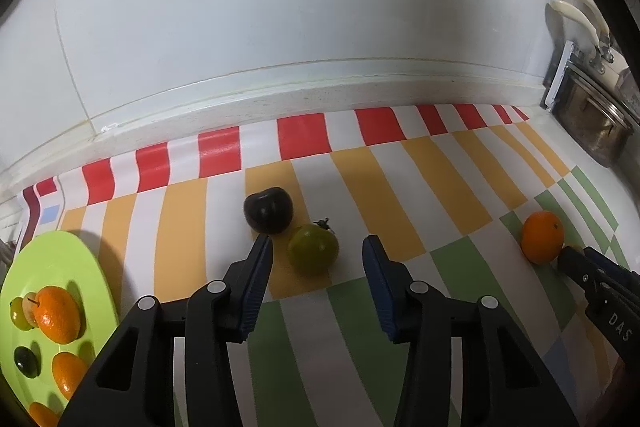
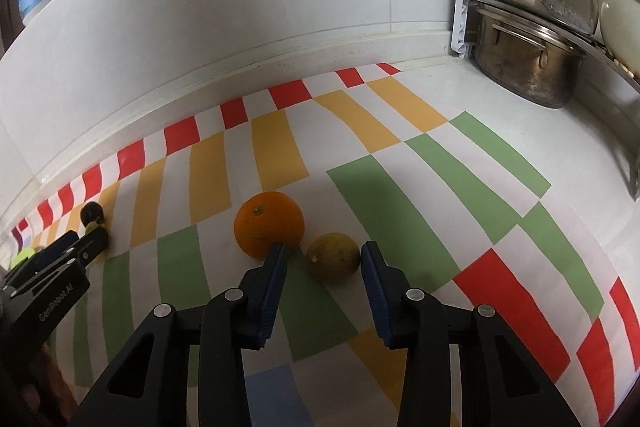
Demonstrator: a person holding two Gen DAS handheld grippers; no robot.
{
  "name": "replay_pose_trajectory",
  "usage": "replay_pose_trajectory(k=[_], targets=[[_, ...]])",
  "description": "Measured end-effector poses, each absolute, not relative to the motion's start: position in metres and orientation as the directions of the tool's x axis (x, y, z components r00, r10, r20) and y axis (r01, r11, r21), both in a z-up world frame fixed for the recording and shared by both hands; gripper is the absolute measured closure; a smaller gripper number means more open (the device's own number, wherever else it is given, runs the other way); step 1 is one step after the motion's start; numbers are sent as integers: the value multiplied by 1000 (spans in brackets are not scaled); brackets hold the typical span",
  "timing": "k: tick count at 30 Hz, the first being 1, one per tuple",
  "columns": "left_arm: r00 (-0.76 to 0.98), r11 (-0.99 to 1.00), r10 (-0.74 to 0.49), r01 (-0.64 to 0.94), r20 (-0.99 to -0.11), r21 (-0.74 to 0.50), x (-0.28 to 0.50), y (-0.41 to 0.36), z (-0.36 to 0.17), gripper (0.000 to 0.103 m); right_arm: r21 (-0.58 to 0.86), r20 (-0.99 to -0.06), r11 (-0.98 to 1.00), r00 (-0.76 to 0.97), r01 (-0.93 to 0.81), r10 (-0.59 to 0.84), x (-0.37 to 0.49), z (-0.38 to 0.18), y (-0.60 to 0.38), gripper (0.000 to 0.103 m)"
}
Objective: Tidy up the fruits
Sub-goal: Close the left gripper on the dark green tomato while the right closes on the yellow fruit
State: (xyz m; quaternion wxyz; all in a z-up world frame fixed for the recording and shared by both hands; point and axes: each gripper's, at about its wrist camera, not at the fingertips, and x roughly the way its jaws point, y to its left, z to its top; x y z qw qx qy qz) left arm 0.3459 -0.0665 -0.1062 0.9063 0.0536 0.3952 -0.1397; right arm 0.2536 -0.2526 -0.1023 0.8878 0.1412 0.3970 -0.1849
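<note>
While both jaw pairs stand apart, the left gripper (image 1: pixel 316 255) brackets a round green fruit (image 1: pixel 313 249), and the right gripper (image 2: pixel 324 255) brackets a dull yellow-green fruit (image 2: pixel 333 257), neither gripped yet.

You have a green round fruit (image 1: pixel 313 254) with a dark stem lying on the striped mat, touching a dark purple plum-like fruit (image 1: pixel 269 210) just behind it. Well to the right, an orange (image 2: pixel 269 224) sits beside a dull yellow-green fruit (image 2: pixel 333 257). At far left, a lime-green plate (image 1: pixel 76 259) holds oranges and small fruits.
</note>
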Motion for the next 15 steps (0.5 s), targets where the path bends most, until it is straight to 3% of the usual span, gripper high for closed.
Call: replay_pose_trajectory(k=[7, 9, 15], targets=[[625, 952, -212, 306, -751, -13, 350, -69, -110, 67, 120, -780, 882, 593, 456, -201, 260, -111, -258, 70], [622, 951, -211, 308, -754, -12, 351, -69, -110, 75, 121, -777, 881, 596, 458, -202, 259, -113, -259, 72], [623, 950, -211, 312, -753, -8, 353, -71, -109, 75, 116, -775, 880, 596, 460, -209, 256, -116, -260, 72]])
